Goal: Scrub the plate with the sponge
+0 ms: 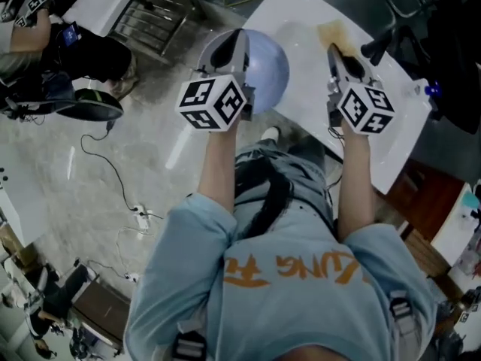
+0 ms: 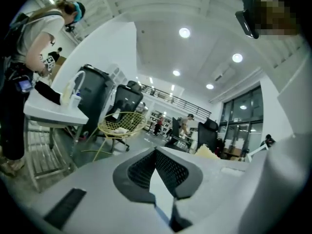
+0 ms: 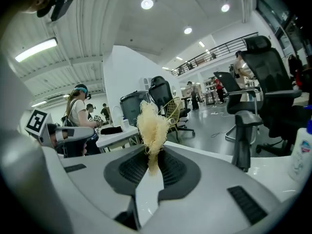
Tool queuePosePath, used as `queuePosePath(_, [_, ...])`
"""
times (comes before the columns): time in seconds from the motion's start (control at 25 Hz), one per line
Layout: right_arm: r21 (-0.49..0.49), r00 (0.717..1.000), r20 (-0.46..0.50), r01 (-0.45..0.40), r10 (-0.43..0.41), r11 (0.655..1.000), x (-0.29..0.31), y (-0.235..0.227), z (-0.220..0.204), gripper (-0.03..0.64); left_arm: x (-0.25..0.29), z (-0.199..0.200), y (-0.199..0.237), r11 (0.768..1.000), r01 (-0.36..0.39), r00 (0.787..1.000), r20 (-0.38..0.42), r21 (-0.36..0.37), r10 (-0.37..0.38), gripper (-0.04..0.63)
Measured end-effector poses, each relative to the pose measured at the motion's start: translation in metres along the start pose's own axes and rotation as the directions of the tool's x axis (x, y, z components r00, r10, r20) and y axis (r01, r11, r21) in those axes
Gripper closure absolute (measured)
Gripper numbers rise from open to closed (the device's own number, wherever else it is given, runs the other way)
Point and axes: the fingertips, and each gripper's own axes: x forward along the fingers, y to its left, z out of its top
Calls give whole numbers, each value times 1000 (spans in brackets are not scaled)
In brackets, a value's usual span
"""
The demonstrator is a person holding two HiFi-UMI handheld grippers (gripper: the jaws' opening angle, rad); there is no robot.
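Observation:
A pale blue plate (image 1: pixel 263 70) shows in the head view at the left edge of the white table (image 1: pixel 301 21), right beside my left gripper (image 1: pixel 237 45). What bears the plate is hidden. In the left gripper view the left gripper (image 2: pixel 156 152) points up at the ceiling. Its jaws meet and nothing shows between them. A pale blurred surface (image 2: pixel 287 179) fills that view's right edge. My right gripper (image 1: pixel 336 53) is over the table, shut on a yellowish fibrous sponge (image 1: pixel 331 32). The sponge (image 3: pixel 152 123) sticks up out of the right gripper (image 3: pixel 152 152) between its pads.
Cables and a power strip (image 1: pixel 140 216) lie on the floor to the left. A yellow wire chair (image 2: pixel 122 123) and a person at another white table (image 2: pixel 53 113) stand beyond. Black office chairs (image 3: pixel 258 82) and a white bottle (image 3: pixel 302 152) are on the right.

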Motion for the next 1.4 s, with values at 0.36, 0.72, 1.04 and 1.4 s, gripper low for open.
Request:
queuePosePath(0.36, [34, 970, 143, 192, -195, 981, -66, -76, 44, 565, 89, -4, -122, 955, 285, 958, -65, 82, -280, 594])
queuePosePath(0.72, [63, 879, 236, 411, -413, 910, -145, -163, 96, 565, 163, -3, -255, 903, 418, 908, -57, 100, -414, 594])
queuePosePath(1.04, [17, 816, 232, 541, -530, 841, -163, -169, 99, 565, 157, -8, -295, 858, 458, 889, -101, 231, -447, 594])
queuePosePath(1.4, [-62, 804, 237, 573, -546, 817, -156, -162, 116, 565, 163, -4, -290, 840, 491, 871, -103, 232, -480, 594])
